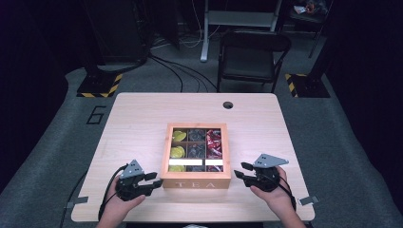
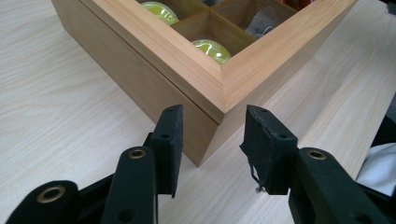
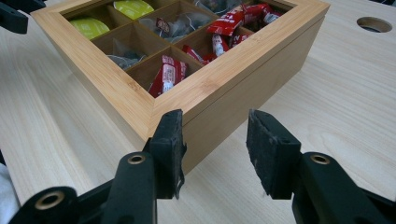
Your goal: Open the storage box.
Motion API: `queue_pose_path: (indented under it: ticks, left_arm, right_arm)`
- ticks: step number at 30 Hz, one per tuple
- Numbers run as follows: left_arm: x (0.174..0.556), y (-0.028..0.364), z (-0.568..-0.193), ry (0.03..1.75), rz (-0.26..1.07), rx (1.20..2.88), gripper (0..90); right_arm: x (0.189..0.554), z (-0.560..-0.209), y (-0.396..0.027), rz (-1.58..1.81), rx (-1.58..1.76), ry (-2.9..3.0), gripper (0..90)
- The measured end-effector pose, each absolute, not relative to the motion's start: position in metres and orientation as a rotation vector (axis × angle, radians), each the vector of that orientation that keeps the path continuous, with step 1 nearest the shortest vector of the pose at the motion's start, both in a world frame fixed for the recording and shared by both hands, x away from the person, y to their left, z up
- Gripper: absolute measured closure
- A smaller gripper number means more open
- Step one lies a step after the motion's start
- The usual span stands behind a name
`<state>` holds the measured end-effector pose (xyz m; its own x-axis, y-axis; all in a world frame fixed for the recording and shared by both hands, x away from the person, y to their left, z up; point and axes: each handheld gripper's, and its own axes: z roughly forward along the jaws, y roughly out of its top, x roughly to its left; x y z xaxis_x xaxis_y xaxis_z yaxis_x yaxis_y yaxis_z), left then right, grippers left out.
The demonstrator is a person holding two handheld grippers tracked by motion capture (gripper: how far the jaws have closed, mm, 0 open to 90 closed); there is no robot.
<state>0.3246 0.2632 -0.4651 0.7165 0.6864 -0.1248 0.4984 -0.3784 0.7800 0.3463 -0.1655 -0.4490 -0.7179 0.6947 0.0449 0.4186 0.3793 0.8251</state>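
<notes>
A wooden tea box (image 1: 196,183) marked TEA stands at the middle of the table, near the front. Its compartments hold yellow-green pods (image 1: 178,152), grey tea bags (image 1: 196,151) and red packets (image 1: 214,142). My left gripper (image 1: 154,179) is at the box's front left corner. In the left gripper view its jaws (image 2: 212,116) stand open just short of that corner of the box (image 2: 154,70), with nothing pressed between them. My right gripper (image 1: 241,170) is at the front right corner. Its jaws (image 3: 215,119) are also open, close to the box (image 3: 233,93).
The light wooden table (image 1: 138,118) has a round cable hole (image 1: 228,105) at the back. A dark folding chair (image 1: 252,57) stands beyond the far edge, with cables on the floor. Bare tabletop lies left, right and behind the box.
</notes>
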Motion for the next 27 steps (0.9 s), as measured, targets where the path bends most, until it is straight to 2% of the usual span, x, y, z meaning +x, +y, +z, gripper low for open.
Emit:
queue_pose_path:
  ticks: [14,27]
  left_arm:
    - [0.326,0.255,-0.472,0.894,0.302,2.085,64.6]
    - [0.325,0.252,-0.466,0.881,0.318,2.11,65.5]
  right_arm:
    - [0.346,-0.454,-0.163,1.249,0.981,2.337,54.4]
    - [0.346,-0.457,-0.162,1.243,0.973,2.347,54.0]
